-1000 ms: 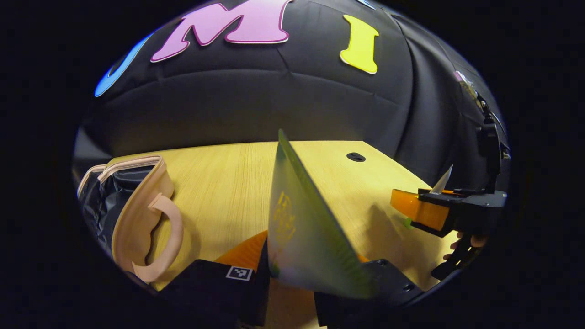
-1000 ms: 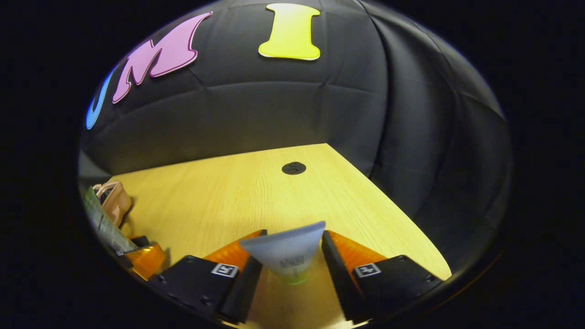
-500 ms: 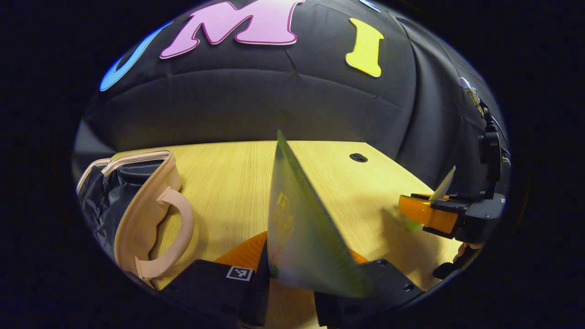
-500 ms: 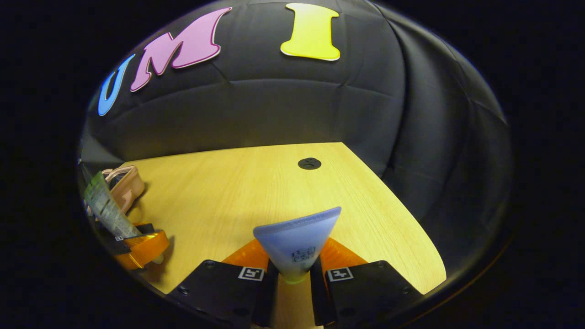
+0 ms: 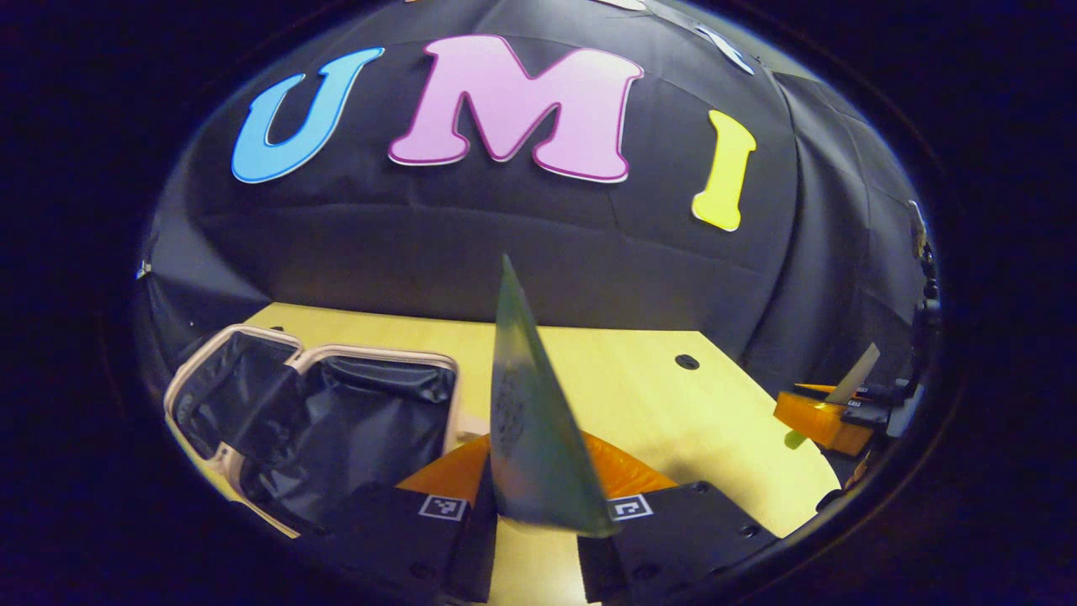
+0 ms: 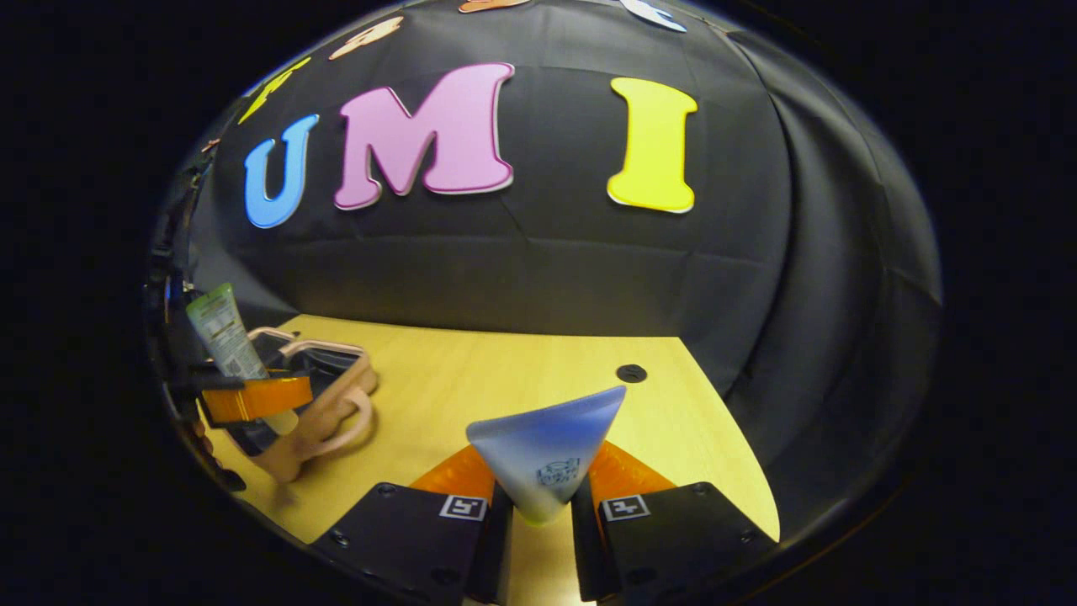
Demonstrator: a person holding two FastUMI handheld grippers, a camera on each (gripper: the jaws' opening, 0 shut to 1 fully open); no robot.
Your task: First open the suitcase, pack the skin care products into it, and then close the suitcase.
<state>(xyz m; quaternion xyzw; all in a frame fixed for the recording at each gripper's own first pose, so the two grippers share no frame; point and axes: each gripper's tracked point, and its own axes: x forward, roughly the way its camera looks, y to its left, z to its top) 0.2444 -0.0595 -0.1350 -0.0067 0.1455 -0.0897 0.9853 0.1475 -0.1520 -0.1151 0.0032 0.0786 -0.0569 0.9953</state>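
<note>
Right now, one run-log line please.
suitcase: open | left hand-held gripper: shut on green tube | right hand-held gripper: shut on blue tube

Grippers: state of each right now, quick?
Left gripper: closed on the green tube, held upright.
Right gripper: closed on the blue tube, crimped end pointing up.

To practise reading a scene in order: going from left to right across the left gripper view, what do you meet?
Open suitcase → green tube held in the left tool → round hole in the table → right tool holding another tube.
</note>
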